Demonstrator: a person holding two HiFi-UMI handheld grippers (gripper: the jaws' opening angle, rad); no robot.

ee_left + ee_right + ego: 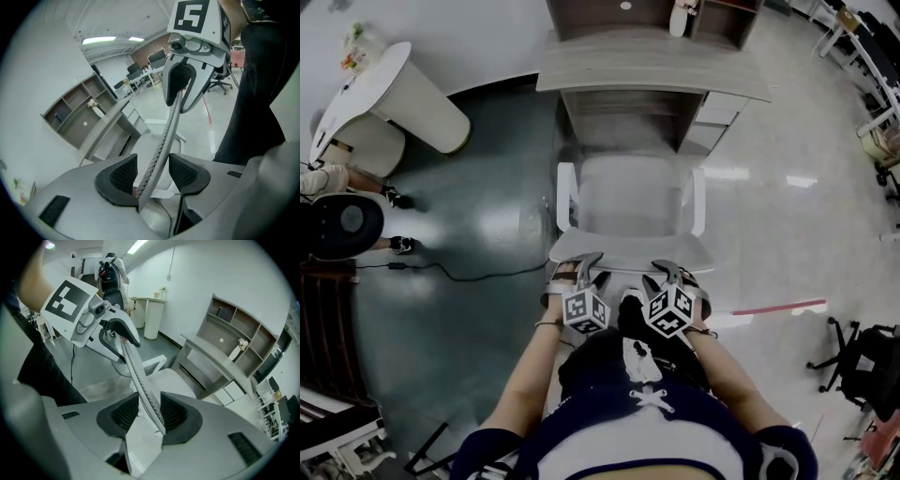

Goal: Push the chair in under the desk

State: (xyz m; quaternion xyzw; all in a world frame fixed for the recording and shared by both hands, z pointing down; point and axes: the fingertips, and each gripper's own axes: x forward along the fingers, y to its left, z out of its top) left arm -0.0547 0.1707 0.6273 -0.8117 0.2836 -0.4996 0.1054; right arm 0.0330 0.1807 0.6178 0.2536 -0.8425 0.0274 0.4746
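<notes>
Two claws sit side by side on the top edge of the white chair's backrest, the left claw toward its left end and the right claw toward its right end, each carried by one of the person's hands. In the left gripper view, the left claw is spread, with the thin perforated backrest rising through the gap; the edge lies close against the left pad, and clear space shows on the other side. In the right gripper view, the right claw is also spread: the backrest leans against one pad while a gap shows at the other, so neither claw is pinching. The chair faces the grey table, its seat front at the opening beneath the tabletop and most of the seat and both armrests out on the floor. A drawer unit fills the table's right side. A black cable trails over the dark floor at left, and a red strip marks the pale floor at right.
</notes>
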